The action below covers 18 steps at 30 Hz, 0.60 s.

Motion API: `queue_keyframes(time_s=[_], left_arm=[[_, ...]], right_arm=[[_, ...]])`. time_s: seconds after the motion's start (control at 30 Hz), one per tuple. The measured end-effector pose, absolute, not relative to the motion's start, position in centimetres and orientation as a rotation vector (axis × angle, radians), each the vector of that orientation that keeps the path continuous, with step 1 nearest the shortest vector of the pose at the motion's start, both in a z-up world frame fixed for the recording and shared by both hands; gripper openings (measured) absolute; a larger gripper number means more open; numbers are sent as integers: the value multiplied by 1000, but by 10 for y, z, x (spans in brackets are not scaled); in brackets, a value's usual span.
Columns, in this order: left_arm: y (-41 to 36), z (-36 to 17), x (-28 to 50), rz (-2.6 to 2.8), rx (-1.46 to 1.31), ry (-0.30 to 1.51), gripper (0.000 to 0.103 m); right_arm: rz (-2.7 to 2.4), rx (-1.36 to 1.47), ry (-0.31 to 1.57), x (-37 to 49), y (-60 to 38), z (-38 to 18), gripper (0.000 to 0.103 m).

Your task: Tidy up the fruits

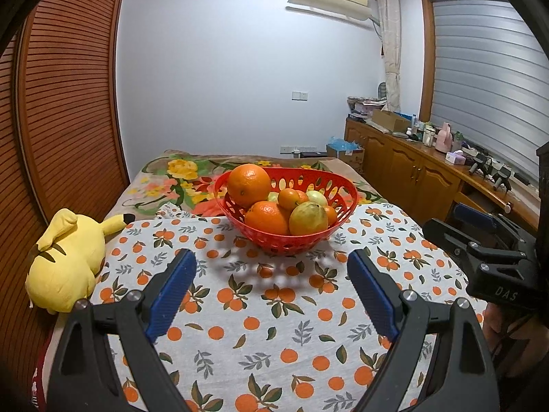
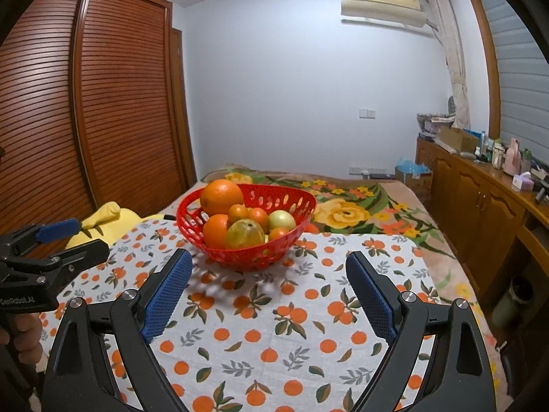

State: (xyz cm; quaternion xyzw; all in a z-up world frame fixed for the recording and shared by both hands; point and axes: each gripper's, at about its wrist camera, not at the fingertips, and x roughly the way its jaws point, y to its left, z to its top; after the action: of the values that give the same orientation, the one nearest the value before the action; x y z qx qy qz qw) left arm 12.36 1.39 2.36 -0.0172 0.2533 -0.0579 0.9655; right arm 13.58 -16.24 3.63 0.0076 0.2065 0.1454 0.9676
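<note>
Held both left tongs (image 1: pixel 271 271) and right tongs (image 2: pixel 269 271) spread wide, empty, short of the red basket (image 1: pixel 338 206) of fruit ahead.

Glossy perforated plastic basket (image 1: pixel 338 202) on matt printed cloth (image 1: pixel 274 326)

Left tool (image 1: pixel 271 276) held level and low, blue-padded fingers (image 1: pixel 372 295) spread wide with nothing gripped, right tool (image 2: pixel 269 274) held alongside it (likewise parted and unloaded), both pointed forward, a hand (image 2: pixel 19 334) glimpsed gripping the left handle.
</note>
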Motion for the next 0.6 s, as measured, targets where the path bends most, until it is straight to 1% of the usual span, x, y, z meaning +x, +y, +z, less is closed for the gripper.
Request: queue_keyframes(time_s=[0.6], left_arm=[[9,25,121,-128,-29,516,90]], right_arm=[[293,14,417,136,-162,37,93]])
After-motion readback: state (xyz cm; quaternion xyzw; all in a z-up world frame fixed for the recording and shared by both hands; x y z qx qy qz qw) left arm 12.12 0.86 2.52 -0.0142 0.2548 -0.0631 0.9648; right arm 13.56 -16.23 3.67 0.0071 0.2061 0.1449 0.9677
